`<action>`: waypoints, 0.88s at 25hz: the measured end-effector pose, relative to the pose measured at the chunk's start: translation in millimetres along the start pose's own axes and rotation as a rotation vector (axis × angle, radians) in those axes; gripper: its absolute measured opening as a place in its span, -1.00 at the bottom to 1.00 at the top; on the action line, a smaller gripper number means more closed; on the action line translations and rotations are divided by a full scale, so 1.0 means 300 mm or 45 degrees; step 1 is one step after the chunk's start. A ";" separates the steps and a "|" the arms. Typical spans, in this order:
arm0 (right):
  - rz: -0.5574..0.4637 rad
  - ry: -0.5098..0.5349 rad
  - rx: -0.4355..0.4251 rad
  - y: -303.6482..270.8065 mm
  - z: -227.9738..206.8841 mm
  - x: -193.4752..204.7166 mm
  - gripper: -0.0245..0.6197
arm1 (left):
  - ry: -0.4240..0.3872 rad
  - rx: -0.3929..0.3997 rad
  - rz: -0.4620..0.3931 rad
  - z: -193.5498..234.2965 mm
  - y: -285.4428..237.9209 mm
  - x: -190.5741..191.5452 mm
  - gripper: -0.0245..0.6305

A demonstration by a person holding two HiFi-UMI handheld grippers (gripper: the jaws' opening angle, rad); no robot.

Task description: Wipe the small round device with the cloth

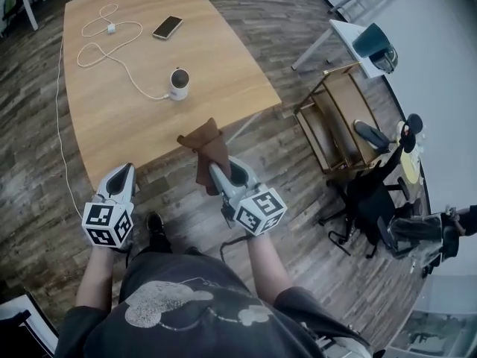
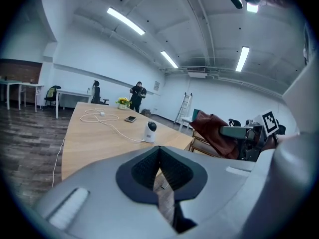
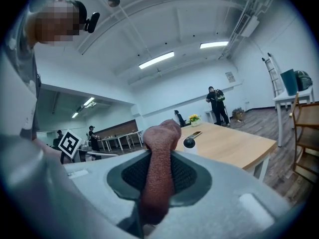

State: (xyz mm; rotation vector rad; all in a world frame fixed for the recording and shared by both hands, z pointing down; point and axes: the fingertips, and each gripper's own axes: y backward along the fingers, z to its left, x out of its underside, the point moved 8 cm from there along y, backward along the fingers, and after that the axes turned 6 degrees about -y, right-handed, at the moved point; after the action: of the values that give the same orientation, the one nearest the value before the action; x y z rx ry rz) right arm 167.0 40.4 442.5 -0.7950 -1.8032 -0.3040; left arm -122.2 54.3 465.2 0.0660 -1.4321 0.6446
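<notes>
The small round device point(image 1: 179, 83) is white with a dark face and stands upright on the wooden table point(image 1: 134, 110), a white cable plugged into it. It also shows in the left gripper view as the device point(image 2: 149, 132) and in the right gripper view as the device point(image 3: 189, 144). My right gripper point(image 1: 216, 171) is shut on a brown cloth point(image 1: 208, 150), held just off the table's near edge. The cloth point(image 3: 158, 173) fills the jaws. My left gripper point(image 1: 119, 181) hangs shut and empty at the table's near left corner.
A white cable point(image 1: 100, 47) with a plug loops across the table, and a phone point(image 1: 168, 27) lies beyond it. A wooden shelf unit point(image 1: 339, 121) and a black chair point(image 1: 373, 200) stand to the right. A person point(image 2: 136, 96) stands far off by a plant.
</notes>
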 end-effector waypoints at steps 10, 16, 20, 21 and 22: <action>0.019 0.020 -0.091 0.239 0.075 0.054 -0.69 | 0.024 -0.031 -0.085 -0.258 0.149 0.017 -0.87; 0.019 0.036 -0.114 0.345 0.131 0.094 -0.69 | 0.009 -0.054 -0.113 -0.340 0.259 0.052 -0.87; 0.034 0.064 -0.144 0.403 0.176 0.125 -0.69 | 0.003 -0.055 -0.133 -0.396 0.311 0.072 -0.87; 0.040 0.066 -0.153 0.414 0.185 0.134 -0.69 | 0.004 -0.055 -0.139 -0.409 0.320 0.076 -0.87; 0.048 0.067 -0.162 0.426 0.192 0.145 -0.69 | 0.005 -0.054 -0.143 -0.424 0.328 0.081 -0.87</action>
State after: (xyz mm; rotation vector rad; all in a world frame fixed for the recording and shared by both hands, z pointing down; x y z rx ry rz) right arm 199.2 183.5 438.7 -0.9009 -1.7303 -0.4143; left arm -52.5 197.9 433.9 0.1110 -1.4275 0.5216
